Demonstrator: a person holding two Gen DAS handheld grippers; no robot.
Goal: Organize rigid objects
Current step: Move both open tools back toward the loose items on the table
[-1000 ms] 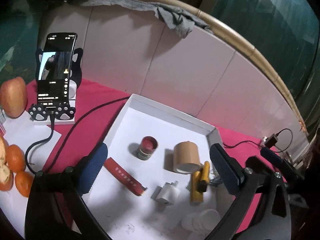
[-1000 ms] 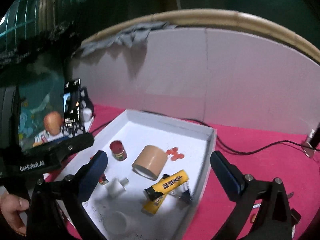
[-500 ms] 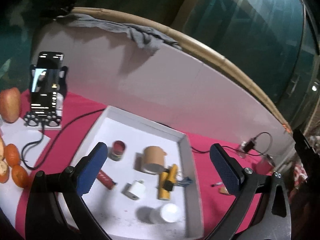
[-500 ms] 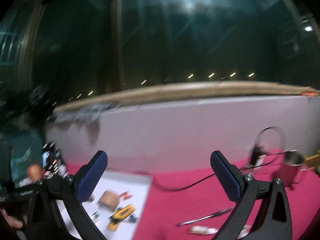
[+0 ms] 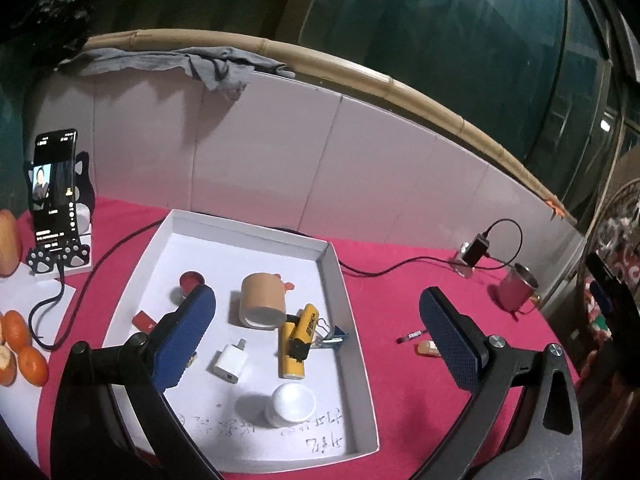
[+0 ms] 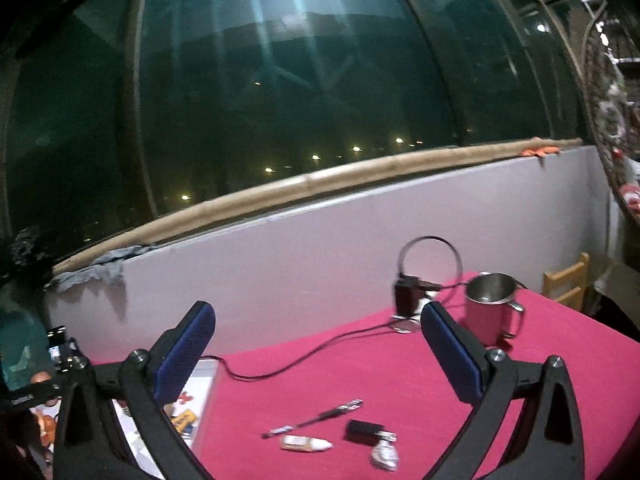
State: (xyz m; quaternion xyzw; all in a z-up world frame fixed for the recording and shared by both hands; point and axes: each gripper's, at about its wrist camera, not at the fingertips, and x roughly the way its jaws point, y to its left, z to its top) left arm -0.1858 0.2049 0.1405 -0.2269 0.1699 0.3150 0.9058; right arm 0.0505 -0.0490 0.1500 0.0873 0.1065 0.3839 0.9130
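A white tray on the red tablecloth holds a tan tape roll, a yellow marker, a binder clip, a white charger plug, a white round lid, a small red-topped tin and a red flat piece. My left gripper is open and empty, held above the tray. My right gripper is open and empty above the cloth; a pen, a small tube, a black block and a small silver bottle lie below it.
A phone on a stand, oranges and a cable sit left of the tray. A metal mug and a plugged charger stand at the back right. A white panel walls off the table's far side.
Both grippers have risen and pulled back. The right gripper has swung right, away from the tray, and faces the loose items on the cloth. Both stay open.
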